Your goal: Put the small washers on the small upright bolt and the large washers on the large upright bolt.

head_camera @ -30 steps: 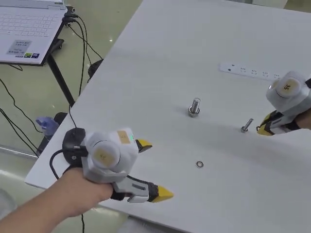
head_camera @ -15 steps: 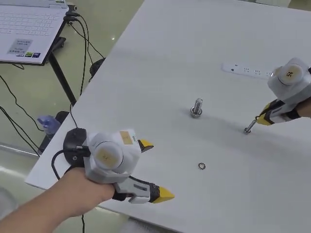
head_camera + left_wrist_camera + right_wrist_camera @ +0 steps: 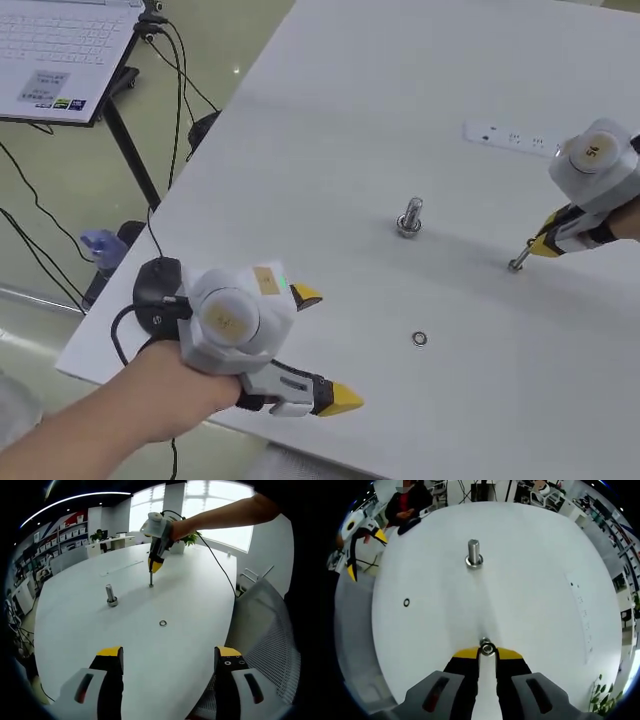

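Since a second ago your right claw (image 3: 537,246) has moved from low beside the small bolt (image 3: 519,261) up to the bolt's top end. The large bolt (image 3: 410,217) and the loose washer (image 3: 419,339) lie as they did. Your left claw (image 3: 325,348) has kept its station over the counter's near edge.

Right claw: the jaws are drawn narrow and pinch the top of the small bolt between their yellow tips. In the right gripper view a small bright metal ring shows there. Whether it is a washer or the bolt's own end cannot be told. The bolt is a thin grey metal shaft and leans a little in the head view.

Left claw: the jaws are spread wide with nothing between them, well short of the washer.

The large bolt stands upright near the middle of the counter (image 3: 330,130). It is a thick, shiny threaded cylinder with a wider round collar at its foot. The loose washer is a thin flat metal ring lying flat, nearer you than both bolts and apart from each. The counter is smooth, matt white. A flat white power strip (image 3: 505,138) lies beyond the small bolt.
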